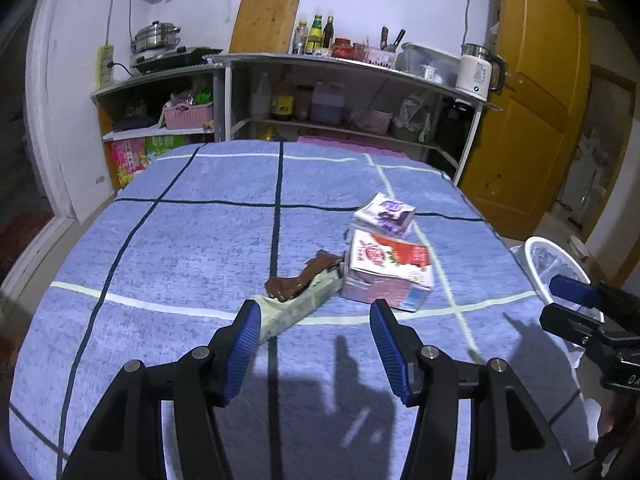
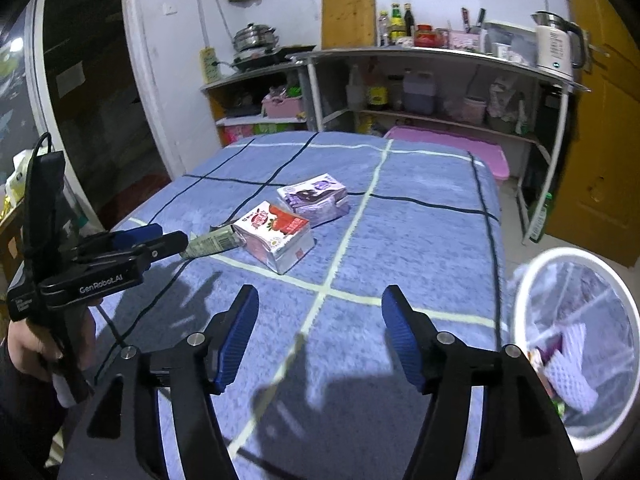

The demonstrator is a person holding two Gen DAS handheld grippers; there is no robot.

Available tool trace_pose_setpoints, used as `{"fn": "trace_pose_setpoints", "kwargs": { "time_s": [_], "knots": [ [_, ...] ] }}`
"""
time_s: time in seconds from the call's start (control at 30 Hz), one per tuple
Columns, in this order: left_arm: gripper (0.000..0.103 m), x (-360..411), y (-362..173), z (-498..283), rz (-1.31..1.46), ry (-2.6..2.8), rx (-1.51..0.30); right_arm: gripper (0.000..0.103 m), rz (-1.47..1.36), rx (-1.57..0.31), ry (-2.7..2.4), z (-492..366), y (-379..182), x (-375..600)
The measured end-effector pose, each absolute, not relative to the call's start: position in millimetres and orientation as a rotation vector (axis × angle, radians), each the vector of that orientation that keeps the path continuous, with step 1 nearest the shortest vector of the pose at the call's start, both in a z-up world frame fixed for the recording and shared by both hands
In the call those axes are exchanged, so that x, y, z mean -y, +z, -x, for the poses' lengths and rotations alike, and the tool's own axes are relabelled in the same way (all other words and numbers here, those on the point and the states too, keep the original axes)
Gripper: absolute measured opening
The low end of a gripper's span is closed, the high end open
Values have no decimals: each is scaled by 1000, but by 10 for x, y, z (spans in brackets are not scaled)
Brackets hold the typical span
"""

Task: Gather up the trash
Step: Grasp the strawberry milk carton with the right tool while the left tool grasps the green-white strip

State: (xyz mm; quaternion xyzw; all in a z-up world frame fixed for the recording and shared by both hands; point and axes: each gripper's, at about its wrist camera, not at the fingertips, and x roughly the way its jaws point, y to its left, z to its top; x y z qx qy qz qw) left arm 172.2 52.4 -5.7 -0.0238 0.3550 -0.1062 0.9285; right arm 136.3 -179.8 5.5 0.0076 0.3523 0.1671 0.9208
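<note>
Left tool (image 1: 315, 314) spread wide, empty, just short of the green wrapper (image 1: 298, 307); right tool (image 2: 319, 310) likewise agape. Wrapper, red carton (image 1: 387, 270) and purple carton (image 1: 385, 213) clustered on the blue-clothed surface (image 1: 180, 240); white bin (image 2: 576, 344) beside its edge.

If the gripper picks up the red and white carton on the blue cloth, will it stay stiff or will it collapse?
The red and white carton already looks dented and open at one end, so it is probably empty and light. Its thin walls would likely crush further under a firm squeeze. Lying flat on the blue cloth, it should slide, not roll.
</note>
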Motion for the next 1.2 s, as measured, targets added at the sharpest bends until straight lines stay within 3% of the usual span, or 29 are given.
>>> {"fn": "trace_pose_setpoints", "kwargs": {
  "time_s": [0.53, 0.73, 0.77, 0.87, 1.0, 1.2],
  "knots": [
    [56, -536, -468, -2311, 2, -301, -867, 71, 103, -786, 438, -2098, -203, 1358],
    [29, -523, -453, -2247, -7, -328, -869, 71, 126, -804, 463, -2260, -283, 1284],
    [18, -519, -445, -2231, -7, -334, -867, 71, 127, -807, 470, -2279, -295, 1276],
    [9, -522, -416, -2158, -5, -340, -855, 71, 133, -808, 490, -2313, -311, 1243],
    [2, -578, -401, -2045, 14, -340, -848, 71, 172, -798, 511, -2352, -322, 1185],
    [1, -710, -370, -1952, 60, -316, -843, 71, 213, -800, 548, -2420, -345, 1099]
  ]
}}
